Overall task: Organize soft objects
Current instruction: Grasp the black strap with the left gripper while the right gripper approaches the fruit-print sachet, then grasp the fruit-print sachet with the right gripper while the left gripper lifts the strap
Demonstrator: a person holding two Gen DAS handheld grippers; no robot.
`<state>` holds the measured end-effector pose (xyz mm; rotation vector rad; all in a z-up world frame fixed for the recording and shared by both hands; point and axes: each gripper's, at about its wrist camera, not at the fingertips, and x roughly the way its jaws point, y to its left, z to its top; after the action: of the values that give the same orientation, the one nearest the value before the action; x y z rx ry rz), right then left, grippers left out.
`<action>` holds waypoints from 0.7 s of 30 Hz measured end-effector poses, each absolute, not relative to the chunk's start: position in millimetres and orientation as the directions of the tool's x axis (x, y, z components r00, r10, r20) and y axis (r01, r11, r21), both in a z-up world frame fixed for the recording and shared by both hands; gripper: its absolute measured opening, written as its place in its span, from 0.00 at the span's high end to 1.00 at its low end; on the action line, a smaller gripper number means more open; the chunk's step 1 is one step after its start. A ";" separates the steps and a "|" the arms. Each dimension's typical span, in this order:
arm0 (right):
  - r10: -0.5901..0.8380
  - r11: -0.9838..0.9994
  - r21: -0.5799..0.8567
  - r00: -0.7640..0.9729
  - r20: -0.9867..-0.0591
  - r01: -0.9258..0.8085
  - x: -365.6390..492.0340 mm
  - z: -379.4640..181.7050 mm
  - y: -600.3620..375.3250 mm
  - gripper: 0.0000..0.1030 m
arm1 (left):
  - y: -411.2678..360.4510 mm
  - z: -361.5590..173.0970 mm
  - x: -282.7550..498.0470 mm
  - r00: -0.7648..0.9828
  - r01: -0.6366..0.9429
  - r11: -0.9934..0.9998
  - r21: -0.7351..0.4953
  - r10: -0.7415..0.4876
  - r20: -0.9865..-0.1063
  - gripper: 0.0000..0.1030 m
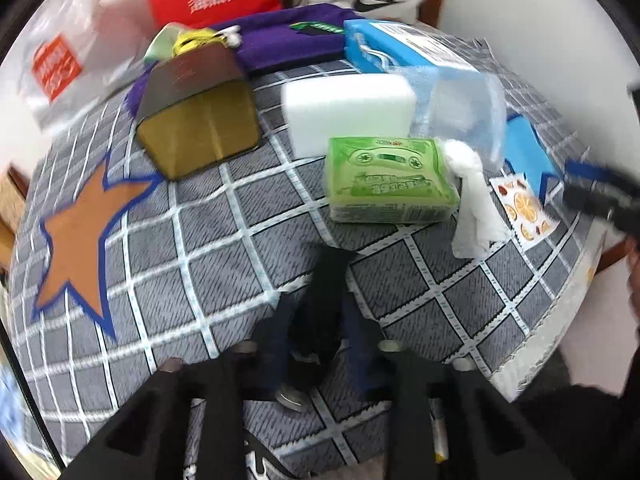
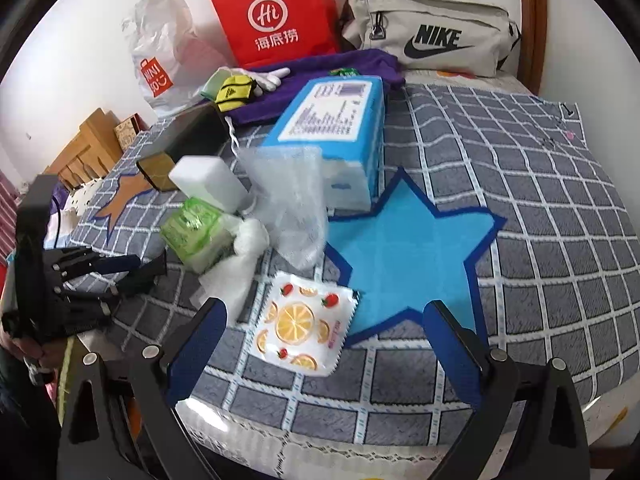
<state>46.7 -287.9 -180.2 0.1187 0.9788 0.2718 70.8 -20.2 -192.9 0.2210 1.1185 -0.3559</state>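
My left gripper (image 1: 320, 300) is shut on a black cloth-like item (image 1: 326, 280), held above the grey checked bed cover (image 1: 200, 248); it also shows in the right wrist view (image 2: 132, 268). Beyond it lie a green tissue pack (image 1: 390, 184), a white foam block (image 1: 348, 108), a crumpled white cloth (image 1: 474, 204) and a fruit-print packet (image 1: 524, 208). My right gripper (image 2: 324, 320) is open and empty, its fingers either side of the fruit-print packet (image 2: 302, 320) at the blue star's (image 2: 408, 248) edge.
A gold box (image 1: 200, 120), blue tissue box (image 2: 332, 128), clear mesh bag (image 2: 292, 200), purple towel (image 1: 288, 40) and orange star patch (image 1: 76, 240) lie on the bed. A red paper bag (image 2: 276, 12), Nike pouch (image 2: 432, 32) and plastic bag (image 2: 160, 48) stand at the back.
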 end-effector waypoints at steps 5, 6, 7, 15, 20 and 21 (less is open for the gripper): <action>0.303 0.953 0.246 0.500 -0.812 -0.179 44.7 -191.6 -290.1 0.05 | -17.0 -193.2 67.5 0.397 0.365 0.931 -0.007 -0.163 -0.903 0.79; 0.307 0.951 0.249 0.498 -0.811 -0.182 44.8 -192.7 -289.3 0.05 | -18.8 -193.5 68.8 0.398 0.367 0.930 -0.006 -0.163 -0.903 0.77; 0.310 0.951 0.250 0.499 -0.810 -0.184 44.5 -193.3 -288.9 0.05 | -19.3 -193.5 70.1 0.392 0.369 0.929 -0.022 -0.177 -0.903 0.71; 0.319 0.947 0.246 0.496 -0.808 -0.208 46.4 -201.9 -272.9 0.05 | -24.3 -195.1 76.6 0.421 0.340 0.941 -0.006 -0.157 -0.893 0.80; 0.235 0.965 0.134 0.506 -0.830 -0.228 46.2 -212.7 -249.9 0.07 | -18.4 -194.4 75.8 0.430 0.297 0.955 -0.019 -0.152 -0.890 0.80; 0.195 0.969 0.080 0.522 -0.831 -0.235 44.7 -214.3 -244.0 0.10 | -16.9 -194.4 75.2 0.431 0.293 0.956 -0.023 -0.153 -0.889 0.80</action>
<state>44.7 -244.0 -214.3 -0.0442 0.9891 0.2580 75.2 -16.9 -194.4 0.1428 1.0914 -0.2794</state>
